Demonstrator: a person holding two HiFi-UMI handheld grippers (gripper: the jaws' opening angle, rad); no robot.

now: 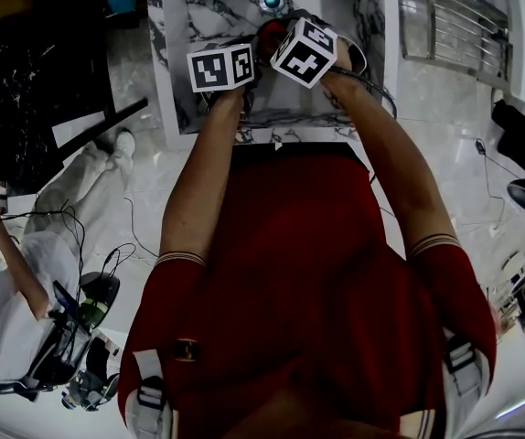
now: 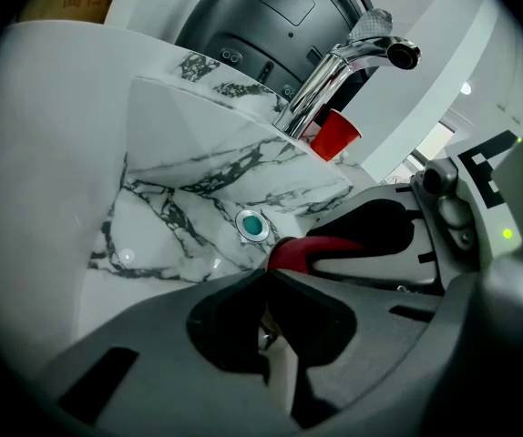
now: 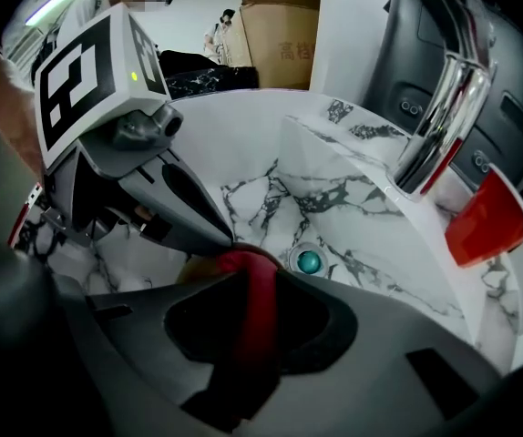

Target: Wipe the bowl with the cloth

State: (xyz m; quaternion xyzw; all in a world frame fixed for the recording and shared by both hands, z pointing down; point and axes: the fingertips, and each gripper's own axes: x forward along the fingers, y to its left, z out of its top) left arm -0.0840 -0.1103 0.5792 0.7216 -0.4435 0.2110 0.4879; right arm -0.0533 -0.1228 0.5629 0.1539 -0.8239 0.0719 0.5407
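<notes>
Right gripper view: the right gripper jaws clamp the red cloth against the tan bowl pinched in the left gripper closed jaws above the marble sink; wiping appears under way, completion unclear.

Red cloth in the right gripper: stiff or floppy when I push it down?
Likely floppy: the red cloth hangs folded in the right gripper. Probably light; it bulges past the jaws unsupported, so it may bunch when pushed.

Red cloth there, white sink veined dark grey, teal drain, red cup.
</notes>
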